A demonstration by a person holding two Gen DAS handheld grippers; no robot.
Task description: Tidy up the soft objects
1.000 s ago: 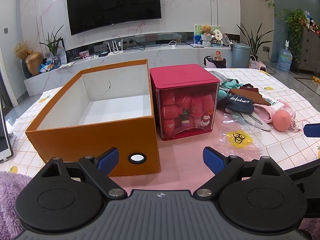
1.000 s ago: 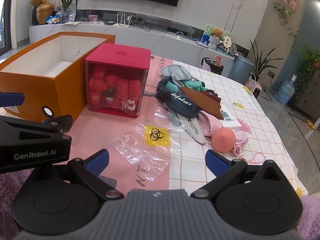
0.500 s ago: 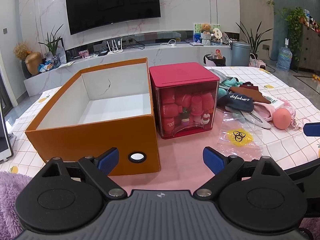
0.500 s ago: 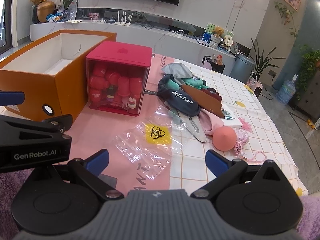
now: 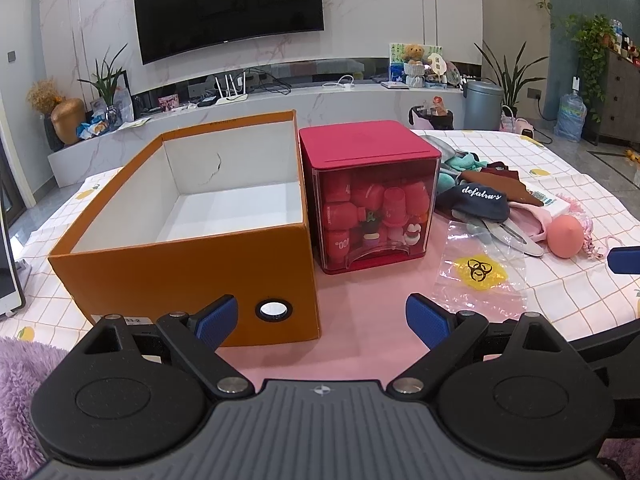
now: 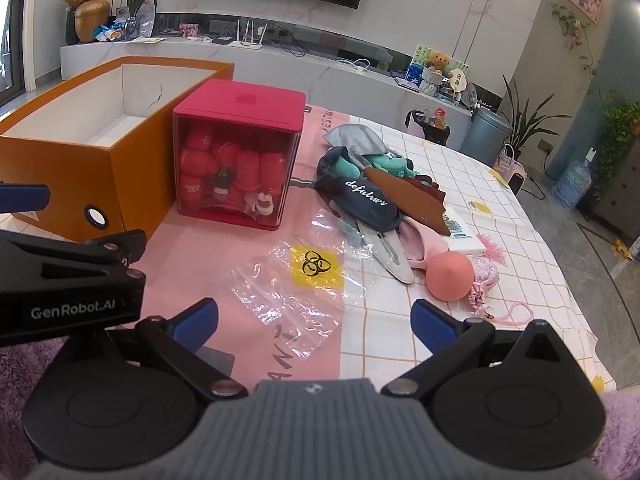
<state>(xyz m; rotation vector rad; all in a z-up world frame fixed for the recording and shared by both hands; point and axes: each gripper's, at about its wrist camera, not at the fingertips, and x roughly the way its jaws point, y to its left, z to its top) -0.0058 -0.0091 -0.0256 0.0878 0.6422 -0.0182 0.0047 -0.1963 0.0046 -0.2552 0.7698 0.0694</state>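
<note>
While nothing had yet been lifted, we logged both tools with jaws spread wide and empty: the left gripper [image 5: 320,320] low in its frame, facing the boxes; the right gripper [image 6: 314,320] low in its frame, above the clear bag [image 6: 296,292].

Item: orange box [image 5: 188,272], left of frame, open, nothing showing inside it.
Item: red bin [image 5: 372,200], just beside the box, packed with red pieces.
Item: heap of soft objects [image 6: 376,204], right of centre on the tabletop [image 6: 500,216], with a navy cap [image 6: 364,200] on top.
Item: pink ball [image 6: 450,276], touching the heap's lower edge.

Risks, in our judgement: a pinch on the tangled heap could drag neighbours along; the ball could roll off; the slick bag could slide underfoot.
</note>
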